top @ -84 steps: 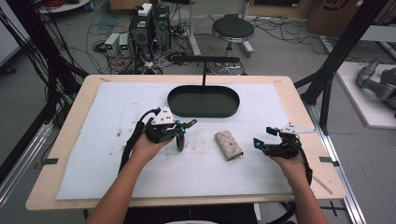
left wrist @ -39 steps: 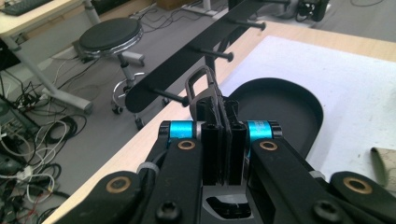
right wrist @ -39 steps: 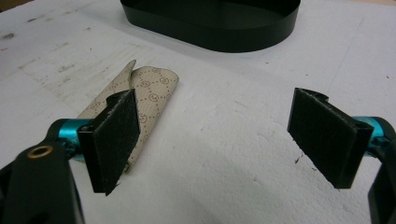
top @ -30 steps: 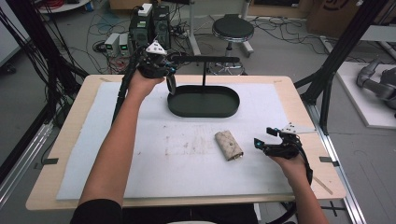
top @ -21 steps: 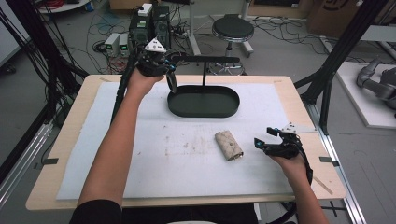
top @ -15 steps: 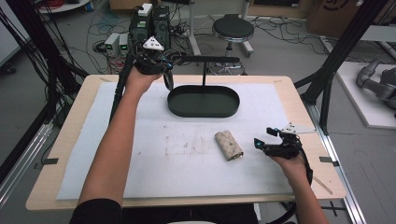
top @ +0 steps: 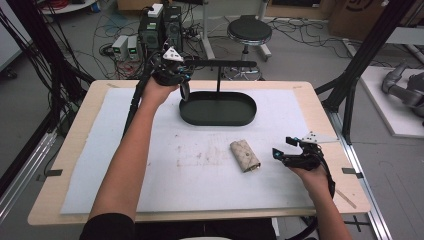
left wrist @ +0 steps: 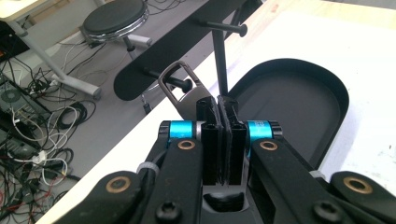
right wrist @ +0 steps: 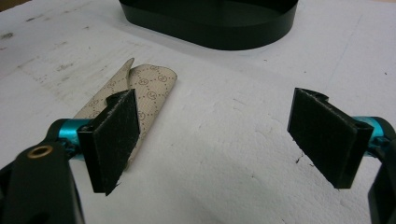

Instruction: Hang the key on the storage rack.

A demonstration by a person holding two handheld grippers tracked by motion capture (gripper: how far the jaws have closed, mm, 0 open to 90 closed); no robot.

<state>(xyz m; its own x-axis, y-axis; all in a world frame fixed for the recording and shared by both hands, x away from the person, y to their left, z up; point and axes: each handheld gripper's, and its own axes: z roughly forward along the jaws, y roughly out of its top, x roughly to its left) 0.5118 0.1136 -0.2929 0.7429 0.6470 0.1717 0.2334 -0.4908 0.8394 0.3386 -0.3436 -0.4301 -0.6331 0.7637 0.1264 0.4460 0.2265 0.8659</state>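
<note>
your left tool (left wrist: 218, 105) is clamped on a metal carabiner clip (left wrist: 180, 84), its loop around a peg (left wrist: 173, 82) of the black stand (top: 218, 64). release off-centre and the clip may slip off. your right tool (right wrist: 229, 140) rests apart beside the key pouch (top: 244, 155) on the table (top: 70, 150).

Grey metal carabiner clip (left wrist: 180, 88), upright, looped on stand's peg (left wrist: 175, 82).

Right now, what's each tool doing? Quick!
Left tool: closed on a metal clip, up by a peg of the black stand.
Right tool: open, holding nothing, beside the patterned pouch.
</note>
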